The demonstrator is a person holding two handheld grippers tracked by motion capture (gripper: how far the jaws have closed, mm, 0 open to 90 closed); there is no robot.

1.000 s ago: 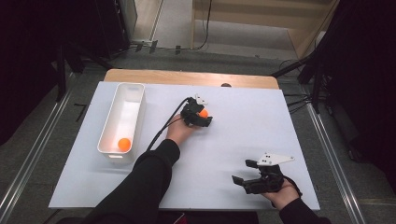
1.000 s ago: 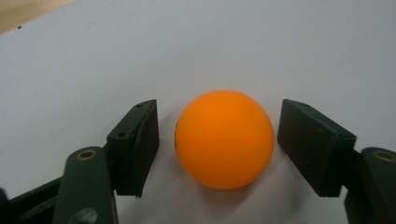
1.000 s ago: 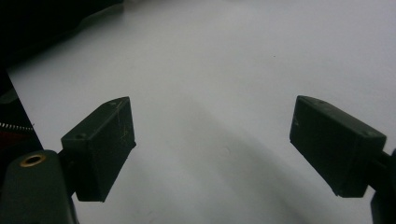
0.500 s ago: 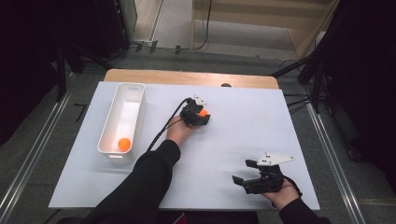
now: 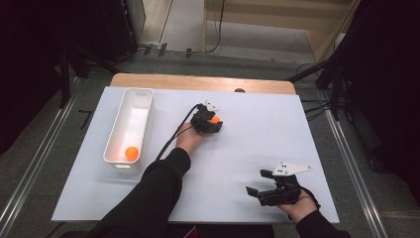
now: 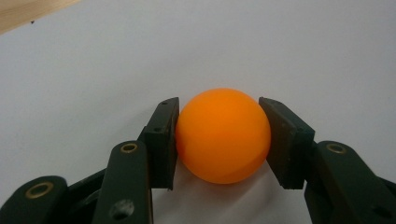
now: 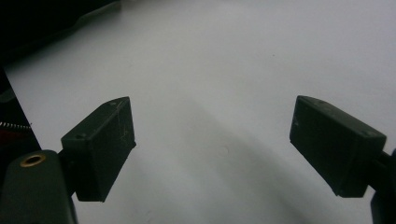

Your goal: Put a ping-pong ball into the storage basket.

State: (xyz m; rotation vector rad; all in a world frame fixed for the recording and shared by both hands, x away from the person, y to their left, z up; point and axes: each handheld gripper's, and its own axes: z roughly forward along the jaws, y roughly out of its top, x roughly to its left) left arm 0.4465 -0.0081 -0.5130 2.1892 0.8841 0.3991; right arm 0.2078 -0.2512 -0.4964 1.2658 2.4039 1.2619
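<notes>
Little has shifted over the past second: the left gripper [image 5: 211, 122] has turned slightly around its orange ball [image 5: 215, 119] at the table's center, while the right gripper [image 5: 270, 190] has not budged from the near right corner.

Seen from the left gripper view, the left gripper [image 6: 219, 135] has both black pads pressed against opposite sides of the ball [image 6: 223, 135], clamping it, w/ the white table surface [image 6: 289, 51] behind. Whether the ball touches the surface or sits just above it is hard to judge; a shadow lies directly beneath it.

From the high view, a person's left hand [image 5: 190, 137], dark sleeve behind it, reaches in from the bottom edge to the mid-table spot; a black cable [image 5: 174, 135] trails back from the gripper toward the sleeve. To the left stands a long white bin [image 5: 139, 99], lengthwise along the table, w/ a second orange ball [image 5: 131, 153] lying at its near end. The bin and the gripped ball are well apart.

At bottom right, the right hand [image 5: 297, 203] holds the other gripper near the table's front edge, grey three-cornered plate [image 5: 292, 169] on top. In the right gripper view the right gripper [image 7: 212, 149] has its jaws spread wide, w/ bare white surface between them.
</notes>
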